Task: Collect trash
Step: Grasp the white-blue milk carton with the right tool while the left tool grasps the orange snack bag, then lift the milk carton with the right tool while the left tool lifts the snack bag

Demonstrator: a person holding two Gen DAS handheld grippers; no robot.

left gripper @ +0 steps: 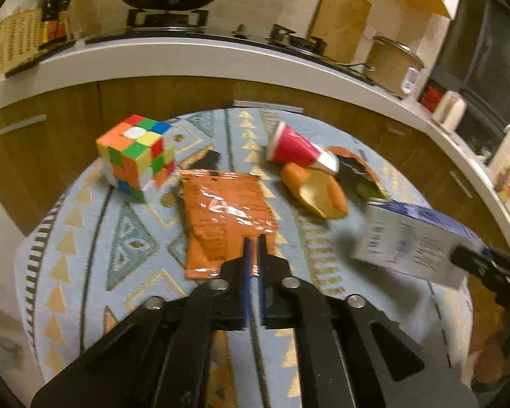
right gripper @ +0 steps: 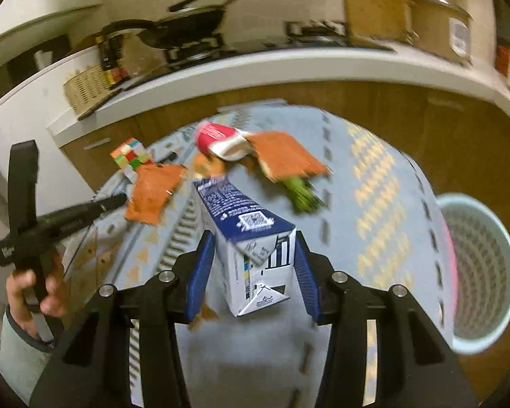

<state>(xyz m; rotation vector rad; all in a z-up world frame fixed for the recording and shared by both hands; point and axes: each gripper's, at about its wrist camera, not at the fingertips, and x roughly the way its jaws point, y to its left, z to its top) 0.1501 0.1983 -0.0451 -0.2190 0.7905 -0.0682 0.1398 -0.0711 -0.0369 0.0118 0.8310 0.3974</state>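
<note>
Two grippers work the table: the left gripper (left gripper: 255, 238) pinches the orange wrapper (left gripper: 226, 216), the right gripper (right gripper: 251, 248) clamps the milk carton (right gripper: 251, 234); only its camera shows the basket (right gripper: 482, 272) far right.

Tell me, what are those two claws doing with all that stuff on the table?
A person is tidying trash off the table with a claw in each hand. The left claw has pinched the edge of an orange wrapper. The right claw grips a blue and white carton, lifted off the table. A bin waits on the right. A red cup, a peel and a puzzle cube remain there.
</note>
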